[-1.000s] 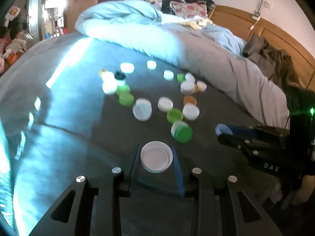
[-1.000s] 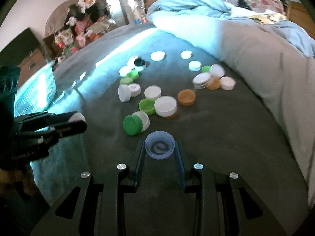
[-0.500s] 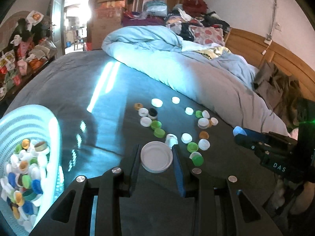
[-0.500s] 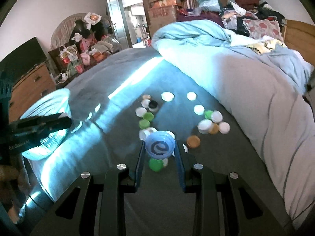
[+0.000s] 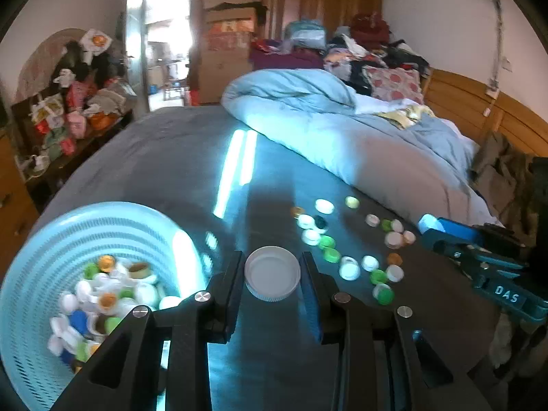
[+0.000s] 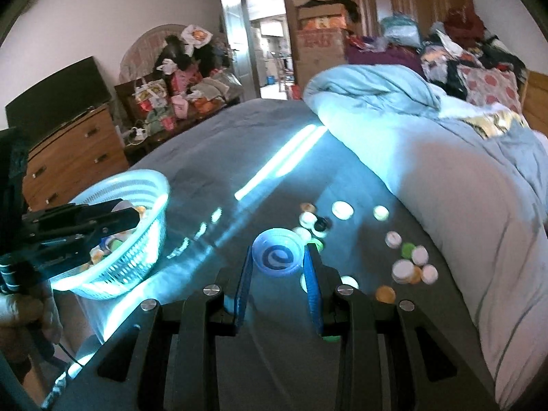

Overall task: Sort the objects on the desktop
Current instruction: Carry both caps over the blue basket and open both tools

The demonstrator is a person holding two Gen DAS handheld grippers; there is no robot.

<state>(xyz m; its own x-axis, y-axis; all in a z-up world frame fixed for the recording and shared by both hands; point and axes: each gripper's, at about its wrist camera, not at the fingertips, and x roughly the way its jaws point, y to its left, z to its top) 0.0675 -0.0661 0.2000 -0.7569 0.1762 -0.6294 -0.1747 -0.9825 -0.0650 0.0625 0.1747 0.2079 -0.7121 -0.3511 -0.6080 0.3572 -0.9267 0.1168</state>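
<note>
Bottle caps point(image 5: 349, 269) are still lying scattered on the bed right of the half-filled basket point(image 5: 51, 239), while the left claw point(image 5: 272, 275) is clamping a white cap point(image 5: 272, 271) and the right claw point(image 6: 278, 263) a blue cap point(image 6: 278, 256).

The right gripper point(image 6: 278, 263) pinches a blue cap point(image 6: 277, 256) above the gray bed point(image 6: 376, 359), where more caps point(image 6: 406, 269) lie scattered, and the left gripper point(image 6: 128, 217) hangs over a white basket point(image 6: 137, 257).
</note>
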